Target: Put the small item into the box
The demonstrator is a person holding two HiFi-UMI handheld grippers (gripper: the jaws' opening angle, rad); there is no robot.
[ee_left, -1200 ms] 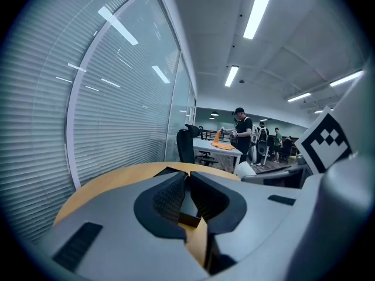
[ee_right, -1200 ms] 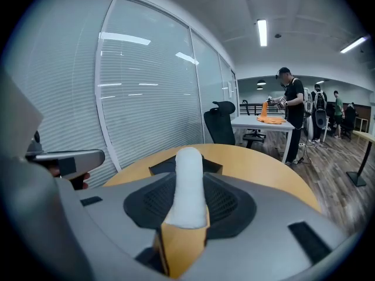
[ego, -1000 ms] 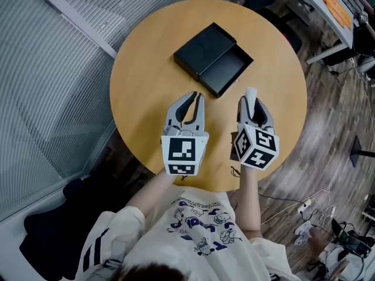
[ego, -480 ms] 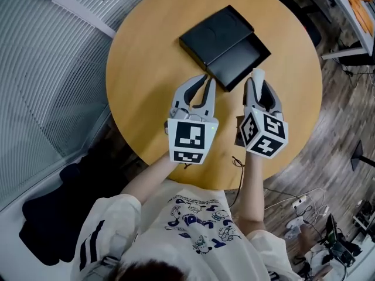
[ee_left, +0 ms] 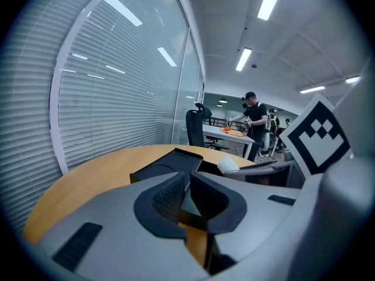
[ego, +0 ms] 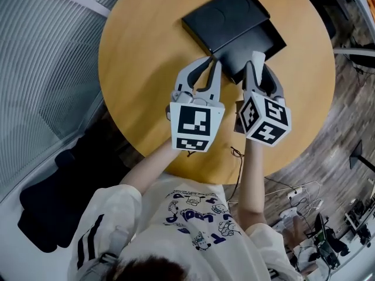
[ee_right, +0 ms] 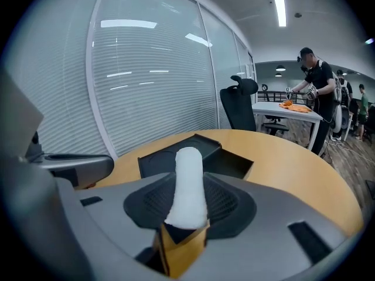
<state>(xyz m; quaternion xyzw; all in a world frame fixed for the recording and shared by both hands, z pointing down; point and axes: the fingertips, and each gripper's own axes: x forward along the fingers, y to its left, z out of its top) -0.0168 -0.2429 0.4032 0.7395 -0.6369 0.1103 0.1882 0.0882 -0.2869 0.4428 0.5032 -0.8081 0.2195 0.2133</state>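
My right gripper has its jaws clamped on the small item, a white, rounded stick. Its long axis runs along the jaws, so its free end sticks out forward past the tips and points at the box.

The box is black and sits on the round wooden worktop, directly ahead of both my hands. It shows two parts. The flat closed half lies farther away and to the left, and the open tray lies nearer and to the right. In the head view the item's tip sits right over the tray's near edge. In the right gripper view the tray lies just beyond the tip and lower down. I judge the move to be a short one, forward and down, with the right hand clearly nearer the opening.

My left gripper is just beside the right one. Its jaws are close together, with only a slit between them, and hold nothing. They point at the box's near corner.
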